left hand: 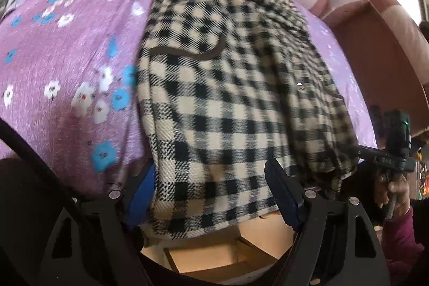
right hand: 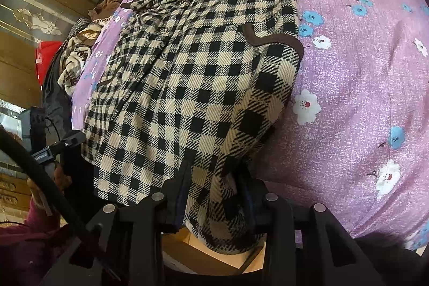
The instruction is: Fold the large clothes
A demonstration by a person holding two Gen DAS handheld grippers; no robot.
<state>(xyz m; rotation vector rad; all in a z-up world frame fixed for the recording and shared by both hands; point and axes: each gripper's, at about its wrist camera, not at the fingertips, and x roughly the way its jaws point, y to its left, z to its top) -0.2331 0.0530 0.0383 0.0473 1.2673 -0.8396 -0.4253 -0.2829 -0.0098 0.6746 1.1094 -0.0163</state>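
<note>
Left claw (left hand: pixel 214 195): jaws stand wide at the bottom of the left wrist view, the hem of the checked coat (left hand: pixel 228 87) draped between them; the blue pads (left hand: pixel 143 195) do not visibly press the cloth, so I judge it open around the hem.
Right claw (right hand: pixel 214 195): at the bottom of the right wrist view, narrower jaws pinch a bunched fold of the coat's hem, gripping it.
Coat: cream and black check with brown trim, partly folded lengthwise, lying on the bed's purple flowered sheet (left hand: pixel 67 58), collar toward the top of both frames.
Step in hand: judged mid-fold, at the hem end. Both corners want an even, firm hold before the hem is lifted toward the collar, kept taut so layers stay aligned.
Edges: the hem overhangs the bed's near edge; a pale wooden frame (left hand: pixel 214 251) shows below.
Open room: bare sheet lies left of the coat in the left view; a heap of other clothes (right hand: pixel 77 55) crowds the far side, upper left in the right view.
</note>
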